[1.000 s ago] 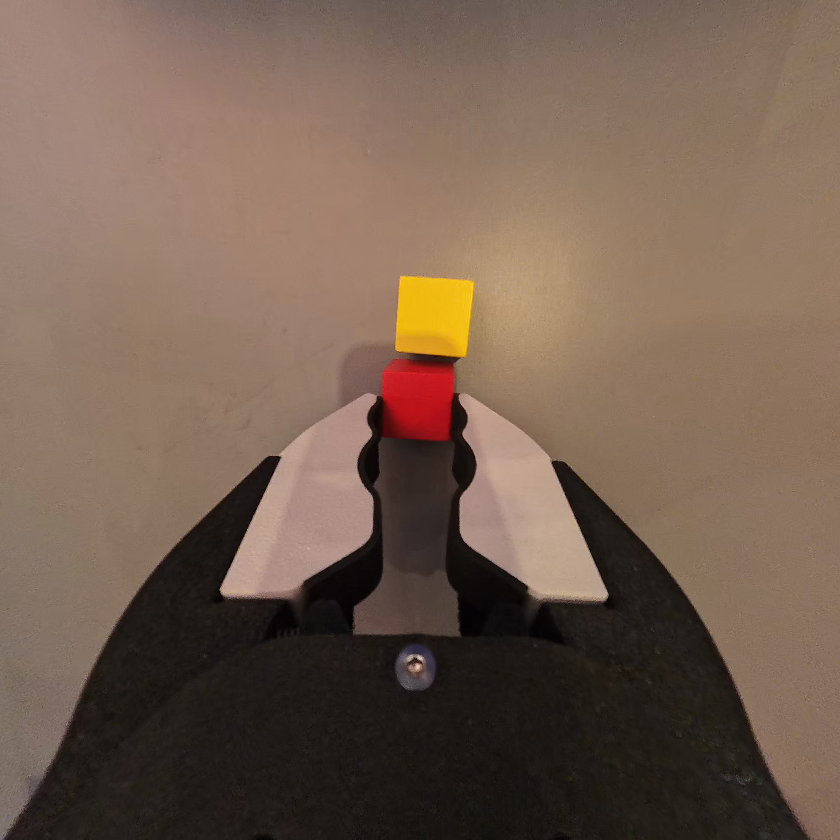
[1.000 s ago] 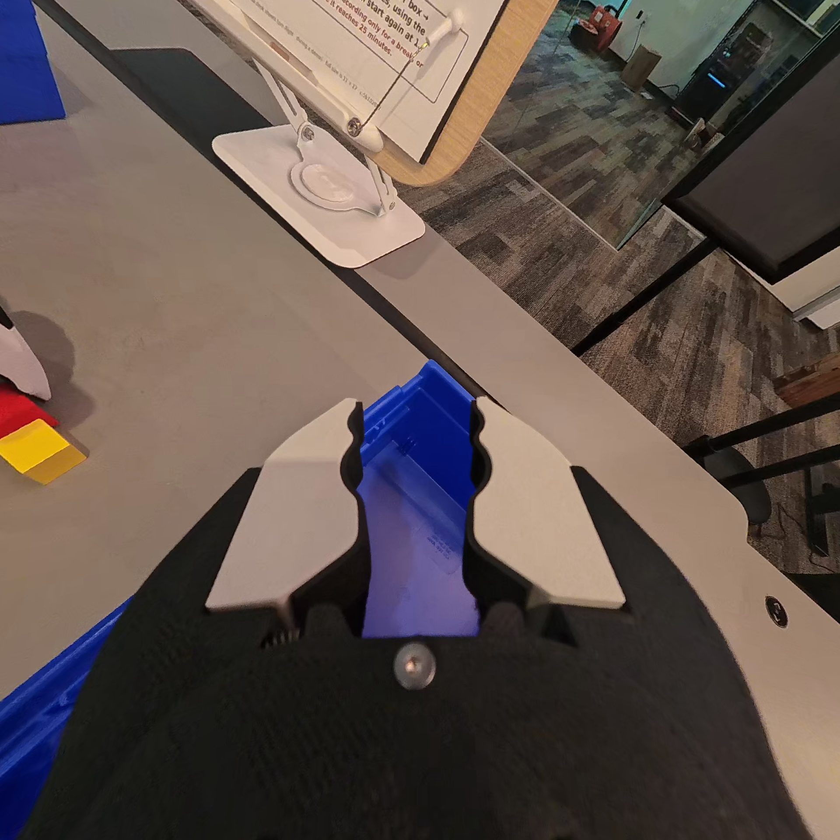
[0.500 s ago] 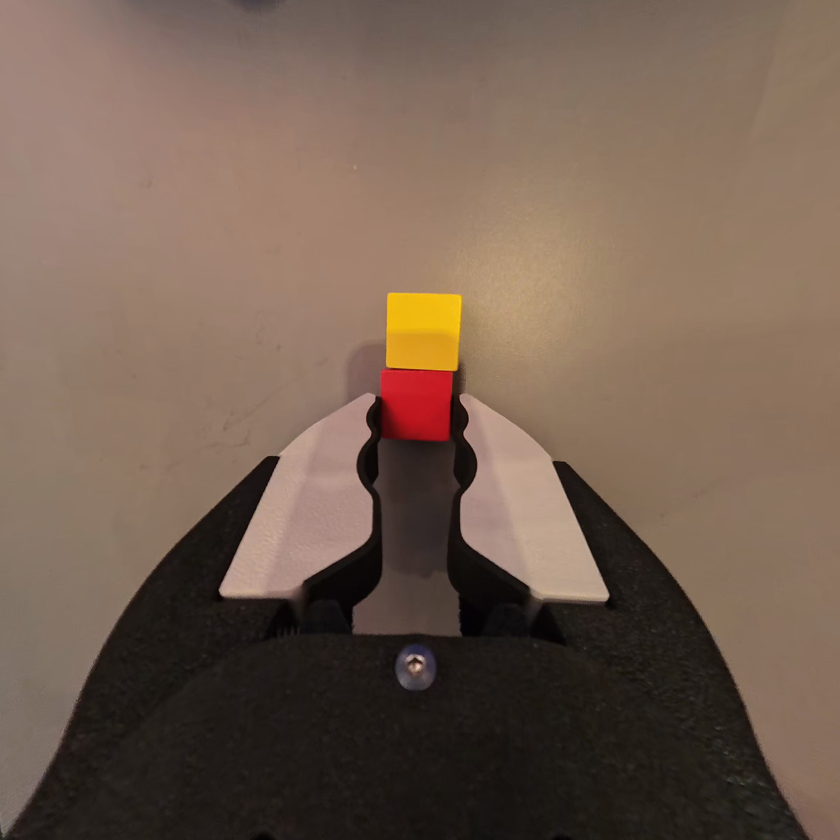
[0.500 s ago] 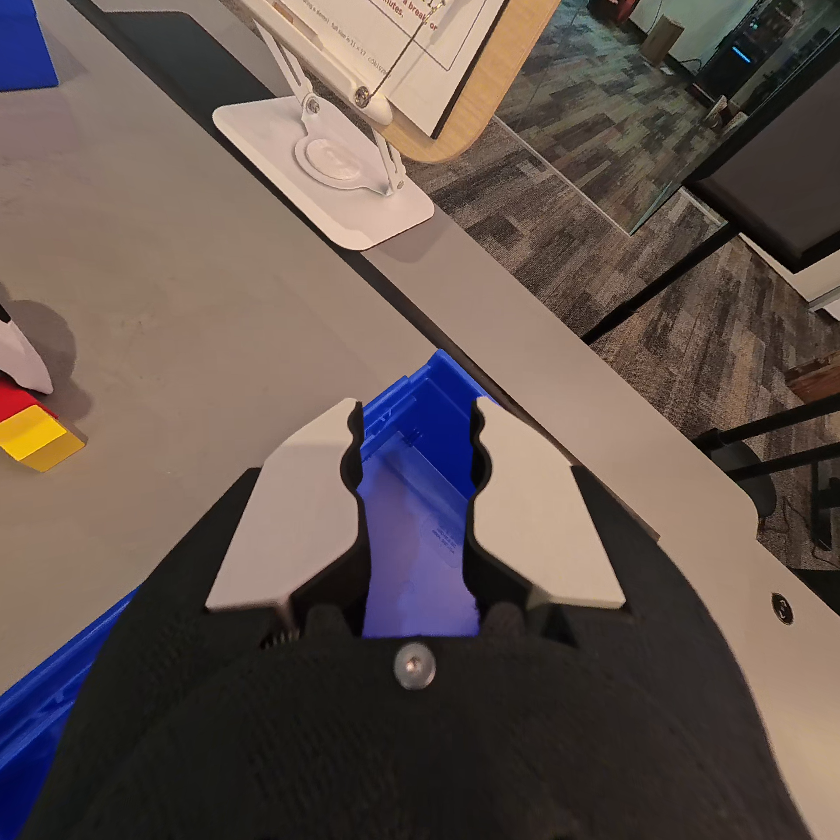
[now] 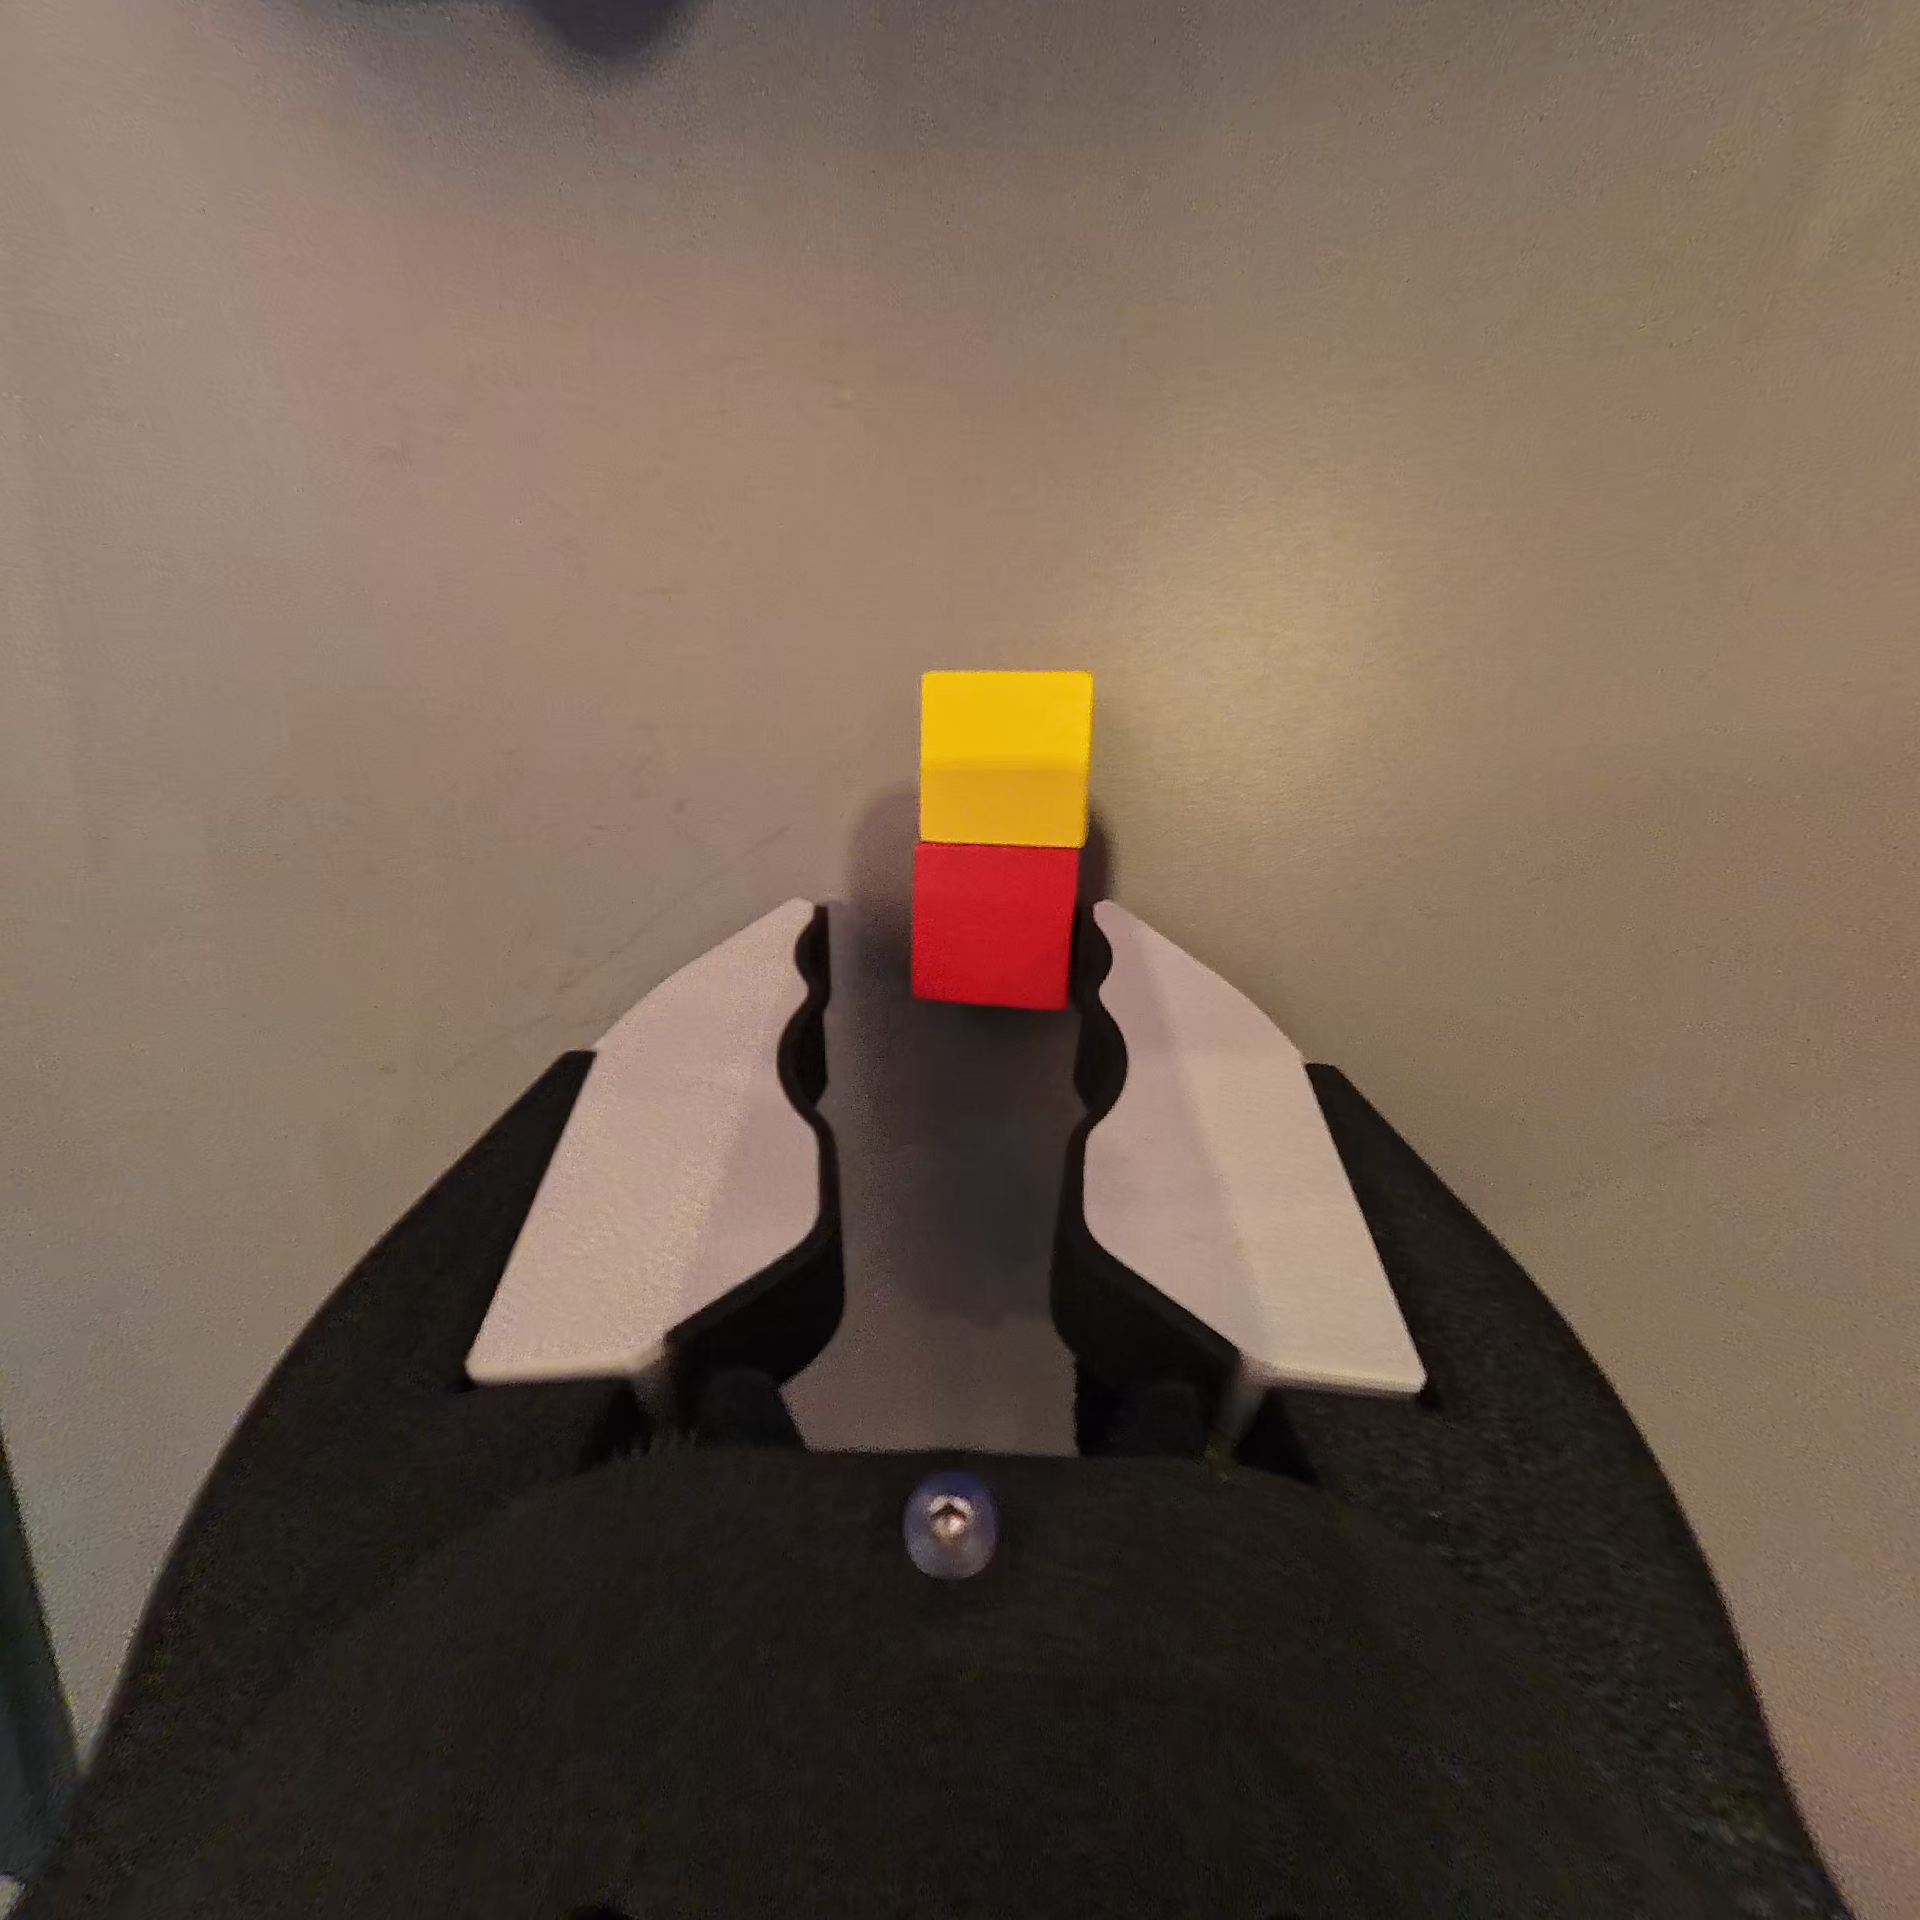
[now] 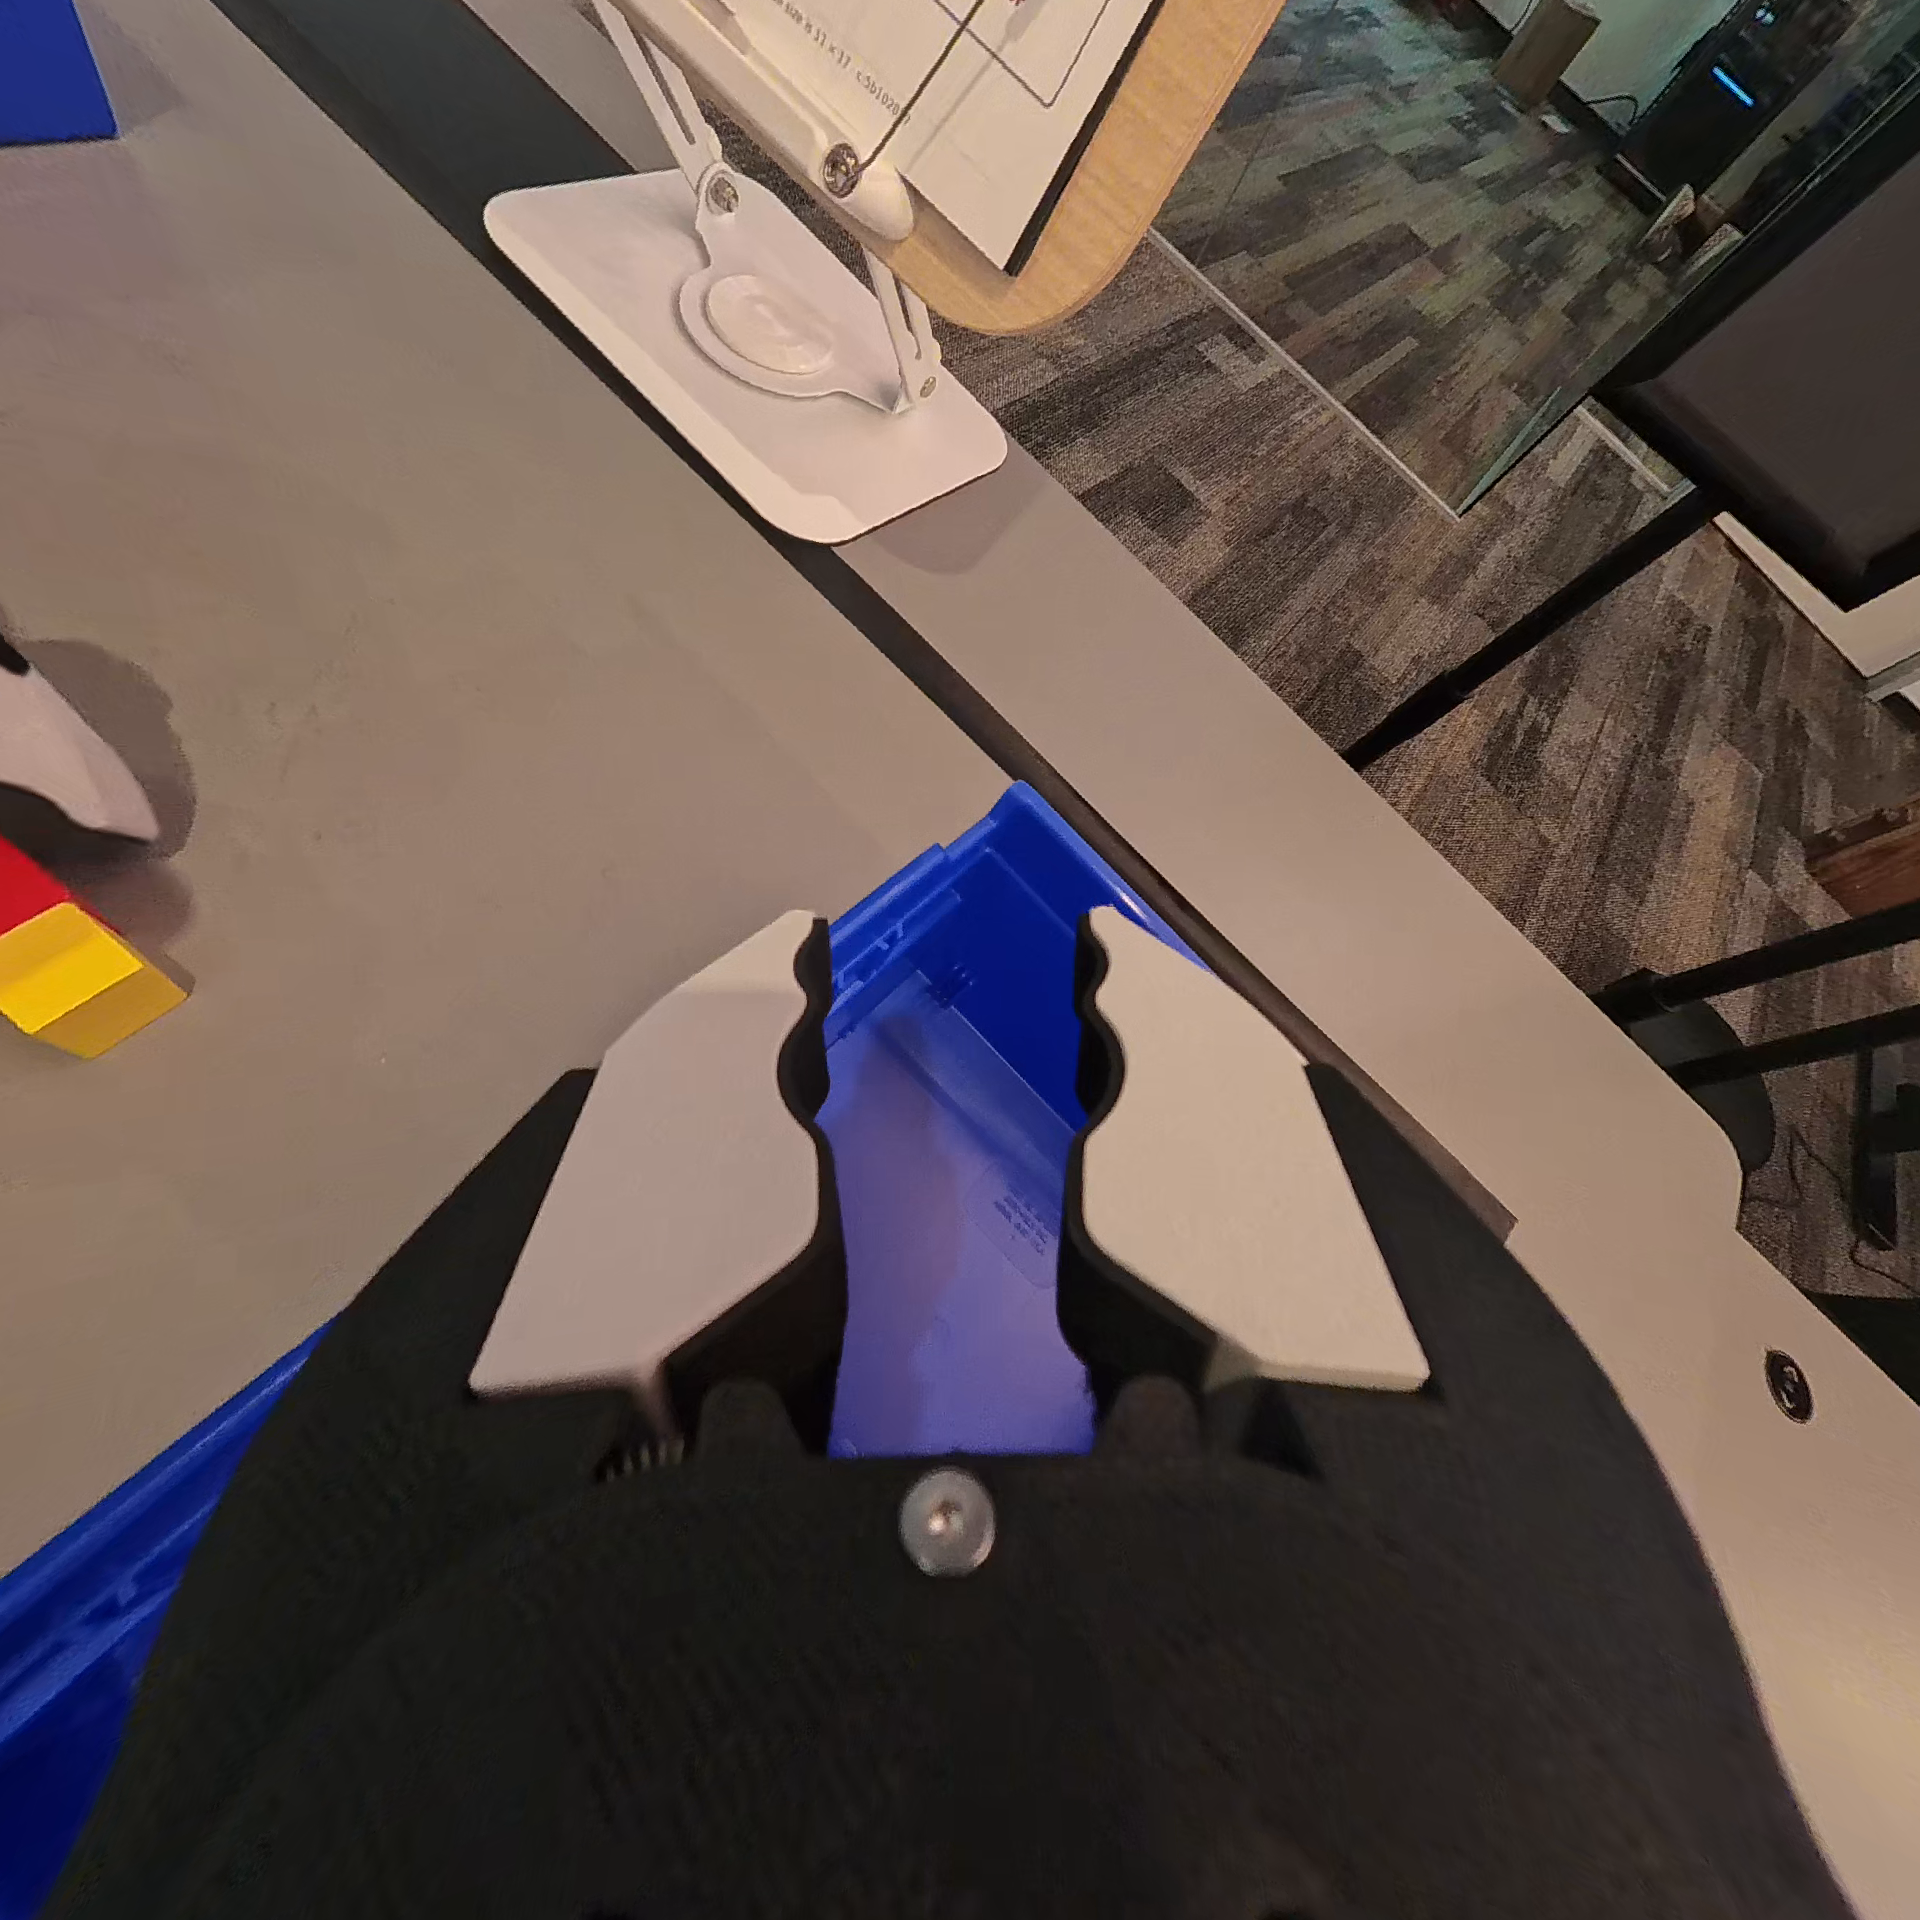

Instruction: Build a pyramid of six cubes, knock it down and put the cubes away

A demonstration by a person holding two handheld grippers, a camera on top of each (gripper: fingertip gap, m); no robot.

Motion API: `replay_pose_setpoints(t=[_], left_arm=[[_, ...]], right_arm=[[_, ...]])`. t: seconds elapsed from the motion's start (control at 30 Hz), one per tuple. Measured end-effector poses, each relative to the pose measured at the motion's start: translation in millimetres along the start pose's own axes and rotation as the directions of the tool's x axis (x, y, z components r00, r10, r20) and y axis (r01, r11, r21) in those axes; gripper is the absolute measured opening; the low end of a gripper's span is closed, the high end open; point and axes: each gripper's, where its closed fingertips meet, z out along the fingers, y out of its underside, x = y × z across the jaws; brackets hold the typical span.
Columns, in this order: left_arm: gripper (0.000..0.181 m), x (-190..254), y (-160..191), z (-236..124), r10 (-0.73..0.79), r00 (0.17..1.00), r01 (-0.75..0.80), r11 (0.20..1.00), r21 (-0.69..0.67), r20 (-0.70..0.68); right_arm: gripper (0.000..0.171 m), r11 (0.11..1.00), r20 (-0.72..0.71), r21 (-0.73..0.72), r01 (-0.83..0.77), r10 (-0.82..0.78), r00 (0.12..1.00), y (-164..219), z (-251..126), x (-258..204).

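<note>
A red cube (image 5: 992, 925) sits on the grey table (image 5: 416, 623), flush against a yellow cube (image 5: 1006, 758) just beyond it. My left gripper (image 5: 951, 925) is open around the red cube, with a clear gap on its left side. Both cubes also show at the left edge of the right wrist view, red (image 6: 21, 883) and yellow (image 6: 73, 977), with a left gripper finger (image 6: 62, 769) above them. My right gripper (image 6: 948, 935) is open and empty, held over a blue bin (image 6: 997, 883). No other cubes are in view.
A white stand (image 6: 748, 343) holding a wood-framed board is at the table's far edge. The table edge runs diagonally past the bin, with carpeted floor beyond. Another blue object (image 6: 42, 62) sits at the far left corner. The grippers' ends are close to 25 cm from one another.
My left gripper has opened and let go of the red cube, which now rests against the yellow cube. My right gripper has stayed open over the bin, shifting slightly.
</note>
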Motion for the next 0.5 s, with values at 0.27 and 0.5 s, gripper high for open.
replay_pose_setpoints(t=[0.27, 0.5], left_arm=[[0.048, -5, -8, -48, -0.004, 1.000, 0.002, 0.990, 0.138, 0.012], [0.070, -74, 47, -229, -0.340, 0.868, 0.178, 0.894, 0.412, 0.361]], right_arm=[[0.045, 1.000, 0.005, -0.014, 0.010, -0.010, 1.000, 3, 1, -1], [0.046, 1.000, 0.009, -0.011, 0.008, -0.008, 1.000, 4, 1, 0]])
